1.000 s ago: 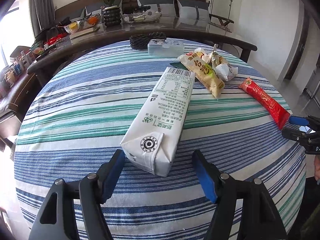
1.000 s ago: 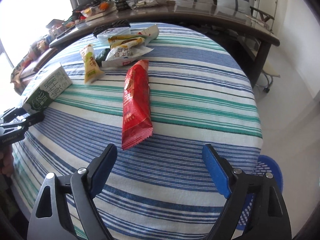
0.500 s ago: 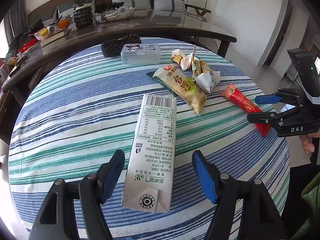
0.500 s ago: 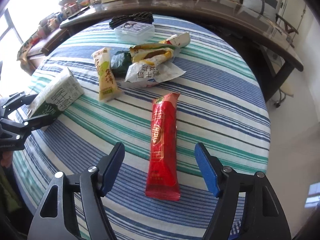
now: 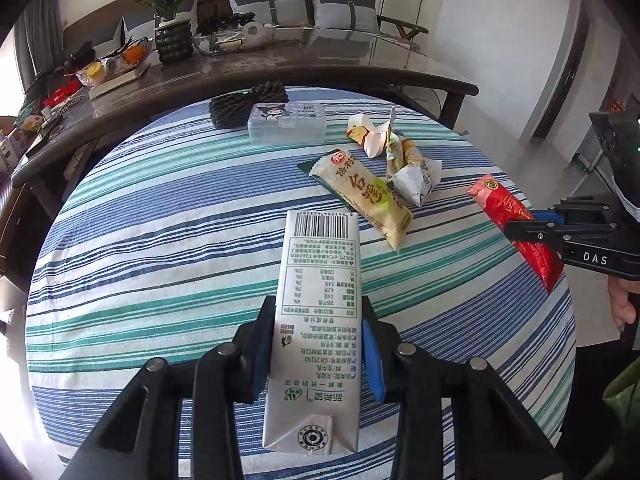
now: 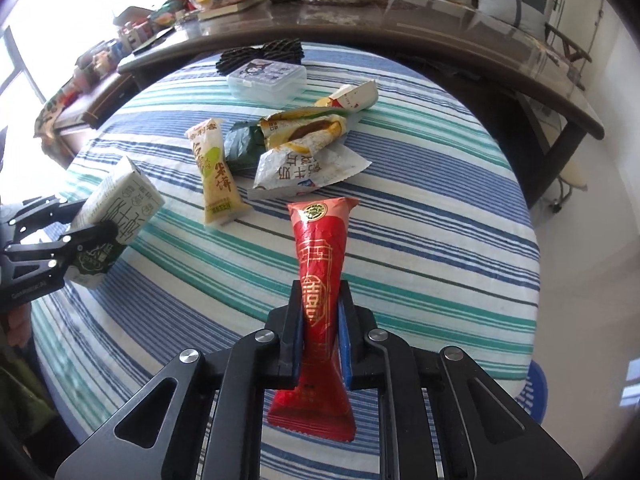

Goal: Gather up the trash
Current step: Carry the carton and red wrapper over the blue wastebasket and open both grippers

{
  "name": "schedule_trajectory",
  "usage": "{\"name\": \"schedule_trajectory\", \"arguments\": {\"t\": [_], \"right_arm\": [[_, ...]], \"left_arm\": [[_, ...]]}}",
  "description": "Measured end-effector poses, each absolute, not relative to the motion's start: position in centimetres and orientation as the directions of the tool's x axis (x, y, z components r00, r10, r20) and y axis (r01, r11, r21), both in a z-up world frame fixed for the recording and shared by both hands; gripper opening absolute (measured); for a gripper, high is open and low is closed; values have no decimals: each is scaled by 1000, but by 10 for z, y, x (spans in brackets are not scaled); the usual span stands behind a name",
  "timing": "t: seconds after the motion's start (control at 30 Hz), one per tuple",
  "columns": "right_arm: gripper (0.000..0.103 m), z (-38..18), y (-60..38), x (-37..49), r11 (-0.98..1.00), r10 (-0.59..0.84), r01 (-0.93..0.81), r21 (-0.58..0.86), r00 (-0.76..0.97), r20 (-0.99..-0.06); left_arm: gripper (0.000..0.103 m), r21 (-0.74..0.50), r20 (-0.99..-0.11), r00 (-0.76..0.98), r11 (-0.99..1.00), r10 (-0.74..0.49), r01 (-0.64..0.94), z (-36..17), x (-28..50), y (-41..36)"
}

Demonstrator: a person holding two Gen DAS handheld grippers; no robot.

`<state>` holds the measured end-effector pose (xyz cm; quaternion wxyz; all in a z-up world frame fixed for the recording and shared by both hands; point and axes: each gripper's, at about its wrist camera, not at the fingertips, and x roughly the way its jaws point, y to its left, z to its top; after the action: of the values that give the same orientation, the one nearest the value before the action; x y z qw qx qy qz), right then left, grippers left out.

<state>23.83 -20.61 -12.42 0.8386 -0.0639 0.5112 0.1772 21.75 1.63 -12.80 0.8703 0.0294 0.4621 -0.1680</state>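
My left gripper (image 5: 318,344) is shut on a white milk carton (image 5: 316,312) and holds it above the striped round table (image 5: 160,240). The carton also shows at the left of the right wrist view (image 6: 116,220). My right gripper (image 6: 319,332) is shut on a long red snack wrapper (image 6: 320,280), lifted off the table; it also shows in the left wrist view (image 5: 516,220). A yellow rice-cake packet (image 5: 368,196) and a heap of torn wrappers (image 5: 404,156) lie mid-table, and both show in the right wrist view, the packet (image 6: 216,172) left of the heap (image 6: 304,140).
A clear plastic box (image 5: 286,124) and black foam netting (image 5: 248,108) sit at the table's far edge. A dark curved counter (image 5: 280,68) with clutter stands behind. A blue basket (image 6: 532,388) sits on the floor at the right.
Both grippers have moved over their items and shut: the left on the milk carton, the right on the red wrapper. Both items are now lifted off the table.
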Motion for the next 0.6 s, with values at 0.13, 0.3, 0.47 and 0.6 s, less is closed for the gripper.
{"name": "schedule_trajectory", "arguments": {"t": [0.13, 0.3, 0.47, 0.6], "right_arm": [[13, -117, -221, 221, 921, 294, -364, 135, 426, -856], [12, -115, -240, 208, 922, 321, -349, 171, 436, -841], [12, -109, -274, 195, 936, 306, -306, 174, 462, -833], [12, -104, -312, 188, 953, 276, -249, 171, 487, -828]], "left_arm": [[39, -156, -790, 525, 932, -317, 329, -117, 199, 6], [39, -186, -768, 522, 910, -371, 371, -105, 180, -31], [39, -191, -756, 508, 882, -413, 432, -98, 174, -83], [39, -216, -747, 485, 856, -455, 469, -96, 174, -125]]}}
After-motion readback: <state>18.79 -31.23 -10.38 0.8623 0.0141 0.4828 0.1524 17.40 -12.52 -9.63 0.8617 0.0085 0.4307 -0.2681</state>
